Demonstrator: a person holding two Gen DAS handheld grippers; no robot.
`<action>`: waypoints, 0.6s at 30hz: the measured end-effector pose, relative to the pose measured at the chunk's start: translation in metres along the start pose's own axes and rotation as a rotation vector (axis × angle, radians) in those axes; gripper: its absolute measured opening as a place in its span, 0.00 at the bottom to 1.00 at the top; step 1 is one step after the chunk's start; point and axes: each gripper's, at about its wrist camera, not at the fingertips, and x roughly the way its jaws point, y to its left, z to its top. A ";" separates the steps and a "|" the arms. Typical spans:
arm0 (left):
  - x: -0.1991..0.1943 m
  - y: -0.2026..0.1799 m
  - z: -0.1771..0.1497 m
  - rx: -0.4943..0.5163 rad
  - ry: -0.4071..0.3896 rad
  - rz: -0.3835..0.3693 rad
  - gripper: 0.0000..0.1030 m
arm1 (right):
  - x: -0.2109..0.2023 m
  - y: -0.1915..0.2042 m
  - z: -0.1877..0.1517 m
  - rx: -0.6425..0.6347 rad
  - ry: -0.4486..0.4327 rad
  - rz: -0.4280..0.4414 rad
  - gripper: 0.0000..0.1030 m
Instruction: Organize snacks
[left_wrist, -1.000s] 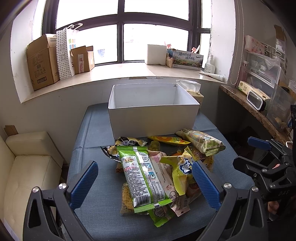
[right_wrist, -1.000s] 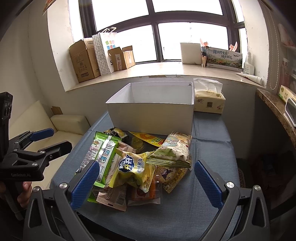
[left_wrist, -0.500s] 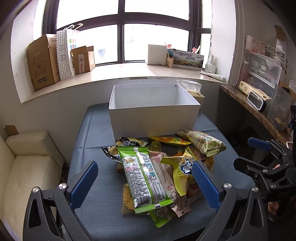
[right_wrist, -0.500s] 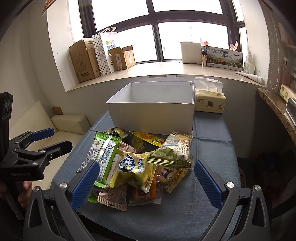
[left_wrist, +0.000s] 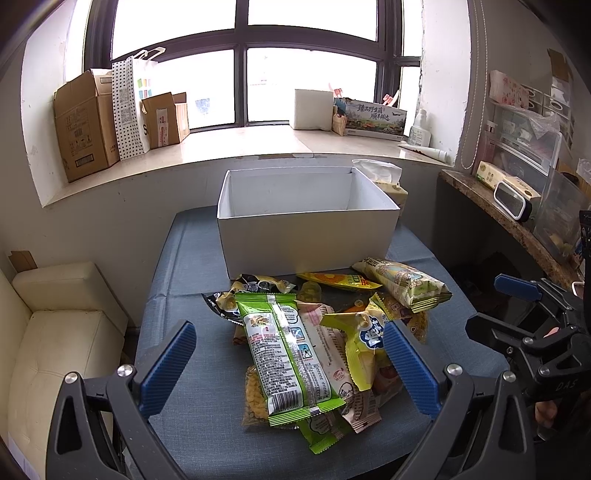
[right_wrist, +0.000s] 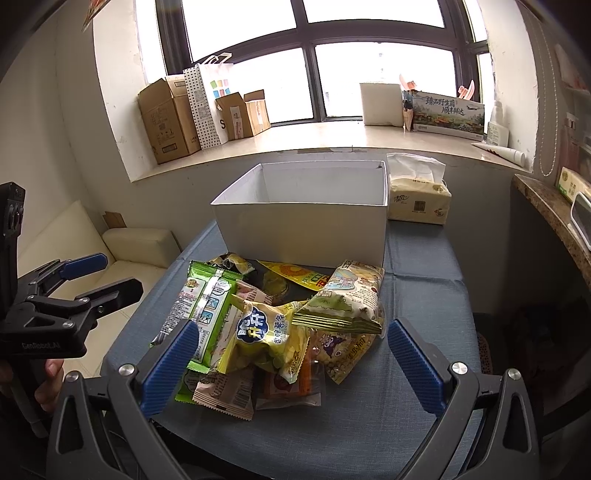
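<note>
A pile of snack packets lies on the blue table in front of an open white box (left_wrist: 306, 236), which also shows in the right wrist view (right_wrist: 303, 229). On top of the pile are a long green packet (left_wrist: 284, 350) (right_wrist: 201, 306), a yellow packet (left_wrist: 365, 343) (right_wrist: 266, 336) and a pale green bag (left_wrist: 402, 282) (right_wrist: 343, 299). My left gripper (left_wrist: 288, 365) is open and empty, just short of the pile's near left. My right gripper (right_wrist: 290, 360) is open and empty, near the pile's near right. The box looks empty inside.
A tissue pack (right_wrist: 419, 195) stands right of the box. A cream sofa (left_wrist: 55, 332) is left of the table (left_wrist: 177, 295). The windowsill holds cardboard boxes (left_wrist: 81, 125) and a paper bag. A stone shelf (left_wrist: 509, 221) with containers runs along the right.
Both grippers have drifted very slightly; the pile and the box have not moved. Both grippers stay open.
</note>
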 end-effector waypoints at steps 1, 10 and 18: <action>0.000 0.000 0.000 0.001 0.000 0.000 1.00 | 0.000 0.000 0.000 0.001 0.000 0.000 1.00; 0.000 0.000 0.000 0.001 -0.001 0.000 1.00 | 0.002 0.000 -0.002 0.002 0.006 0.000 1.00; 0.002 0.001 -0.002 -0.004 0.001 0.002 1.00 | 0.006 -0.001 -0.003 0.007 0.016 0.000 1.00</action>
